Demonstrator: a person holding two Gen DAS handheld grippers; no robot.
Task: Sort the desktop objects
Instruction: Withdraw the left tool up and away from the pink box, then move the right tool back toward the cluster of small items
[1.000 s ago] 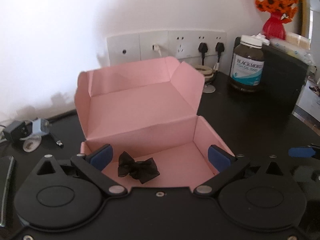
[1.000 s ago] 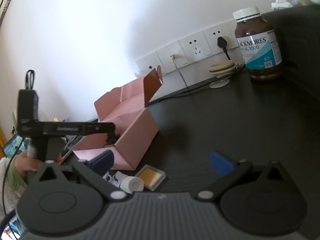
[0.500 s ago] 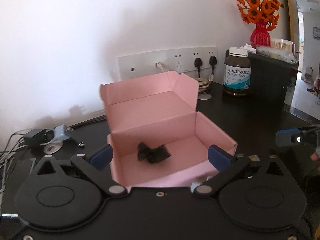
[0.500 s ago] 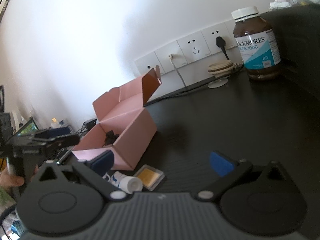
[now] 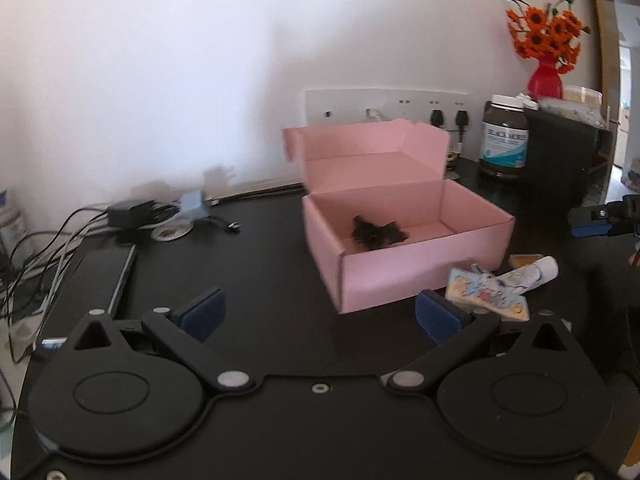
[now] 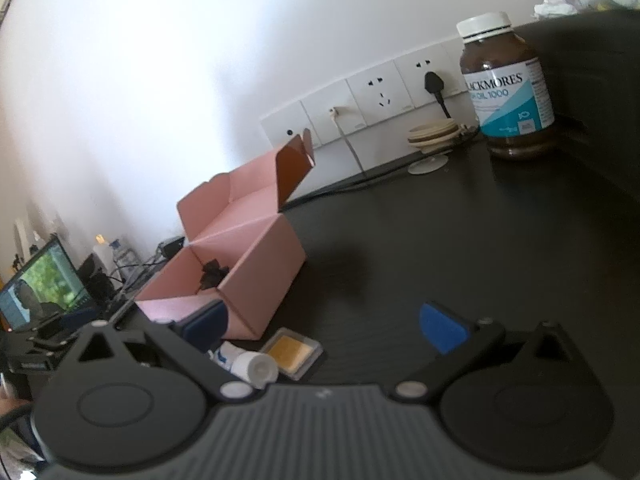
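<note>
An open pink box [image 5: 420, 268] stands on the black desk with its lid up; a black bow [image 5: 378, 234] lies inside it. The same pink box [image 6: 256, 256] and black bow [image 6: 212, 274] show in the right wrist view. Beside the box lie a patterned packet [image 5: 486, 300], a white tube [image 5: 532, 270] and a small yellow case [image 6: 294, 352]; the white tube [image 6: 250, 366] also shows there. My left gripper [image 5: 318, 316] is open and empty, back from the box's near-left corner. My right gripper [image 6: 324, 326] is open and empty, just short of the tube and case.
A brown supplement bottle [image 6: 508, 92] stands at the back by wall sockets [image 6: 376, 96] and a black cabinet. Chargers and cables [image 5: 132, 216] and a dark flat device [image 5: 100, 268] lie at the left. A red vase of orange flowers [image 5: 546, 76] sits on the cabinet.
My left gripper has pulled back and to the left, away from the box, leaving the bow inside. The right gripper has barely moved.
</note>
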